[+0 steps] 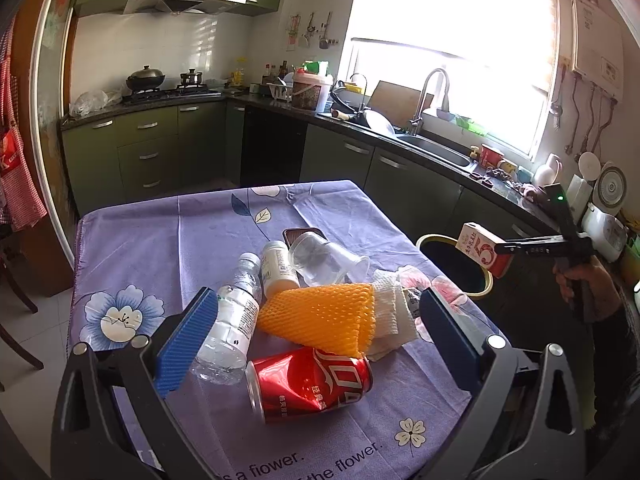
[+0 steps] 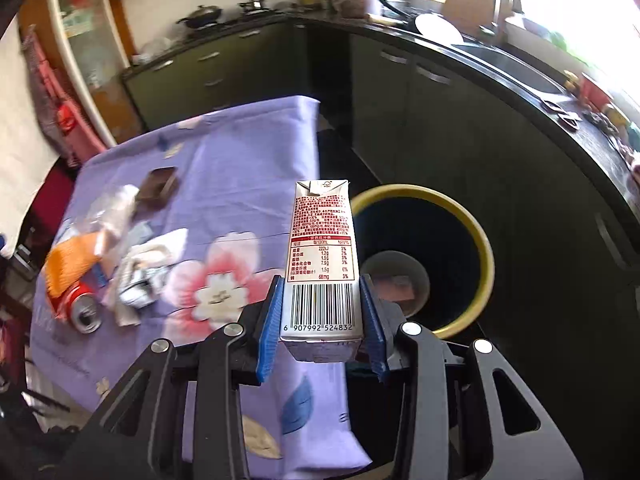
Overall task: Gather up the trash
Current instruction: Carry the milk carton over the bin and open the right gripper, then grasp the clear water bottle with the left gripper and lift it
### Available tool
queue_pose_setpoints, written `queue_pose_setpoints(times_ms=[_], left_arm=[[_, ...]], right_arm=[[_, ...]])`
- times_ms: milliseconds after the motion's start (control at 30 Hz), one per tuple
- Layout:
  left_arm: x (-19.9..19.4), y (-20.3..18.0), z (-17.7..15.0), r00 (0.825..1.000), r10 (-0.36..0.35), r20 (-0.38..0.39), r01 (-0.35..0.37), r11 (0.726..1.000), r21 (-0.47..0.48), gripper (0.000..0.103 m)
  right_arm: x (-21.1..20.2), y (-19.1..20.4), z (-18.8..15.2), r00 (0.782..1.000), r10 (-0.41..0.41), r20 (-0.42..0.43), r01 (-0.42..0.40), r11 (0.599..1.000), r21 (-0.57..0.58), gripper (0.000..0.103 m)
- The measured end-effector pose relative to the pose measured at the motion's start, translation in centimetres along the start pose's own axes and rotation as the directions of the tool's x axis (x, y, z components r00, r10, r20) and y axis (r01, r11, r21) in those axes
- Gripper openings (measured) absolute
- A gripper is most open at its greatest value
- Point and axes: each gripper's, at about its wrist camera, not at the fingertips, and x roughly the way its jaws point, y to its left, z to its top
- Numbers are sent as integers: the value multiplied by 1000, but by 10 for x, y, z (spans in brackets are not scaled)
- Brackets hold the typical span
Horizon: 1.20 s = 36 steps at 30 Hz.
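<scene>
**Mia:** Where is the little white and red paper drink carton [image 2: 320, 256] now?

**Ben:** It is in the middle of the right wrist picture. The right claw [image 2: 322, 318] is clenched on it. The two blue pads squeeze its low end, by the bar code. The carton stands up straight. Its top is just over the edge of the round black bin with the yellow rim [image 2: 486, 248], which sits on the floor to the right of the bench [image 2: 248, 168].

**Mia:** Will the carton be hard to hold?

**Ben:** I think not. It looks light, maybe empty. Its sides are flat and a bit stiff, so the pads sit well on them. But paper can dent if you squeeze hard. Holding the two flat sides near the bottom looks like a good way.

**Mia:** And the left claw [image 1: 312, 336]?

**Ben:** It is open wide and holds nothing. It hangs over the trash in the lower middle of the left wrist picture. Between its pads I see a squashed red metal can [image 1: 310, 384], a clear plastic bottle [image 1: 232, 320] and an orange foam net sleeve [image 1: 320, 316].

**Mia:** How would those feel?

**Ben:** The can is round and smooth, so it may slip. I would hold it across its middle. The net is soft and will squash.
</scene>
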Motion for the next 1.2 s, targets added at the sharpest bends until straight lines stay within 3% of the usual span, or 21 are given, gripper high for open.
queue_pose_setpoints(times_ms=[233,267,300,333,600,833,1000,1200], left_arm=[[1,-1,1,1000,8,-16,-8,1000,5,96],[1,0,1,1000,6,-20,-6,1000,0,96],[1,1,1,1000,3,-23,-4,1000,-6,96],[1,3,1,1000,0,-27,0,1000,-14,96],[6,17,2,998,13,-66,-16,999,-43,96],[38,34,6,984,42,-174,-46,999,-18,96],[86,57,12,936,98,-337,-98,995,16,96],[143,78,3,832,131,-539,-127,991,46,96]], right_arm=[[77,-54,25,994,-63,-87,71,993,99,38],[82,-57,27,993,-83,-79,92,989,113,44],[83,-57,27,991,-114,-65,121,986,111,60],[82,-55,27,990,-131,-48,136,986,100,62],[40,-13,-8,999,-25,39,23,999,41,62],[27,23,-41,998,53,25,-53,999,-7,63],[24,34,-50,998,63,24,-63,998,-25,63],[29,39,-53,996,84,3,-83,996,-24,63]])
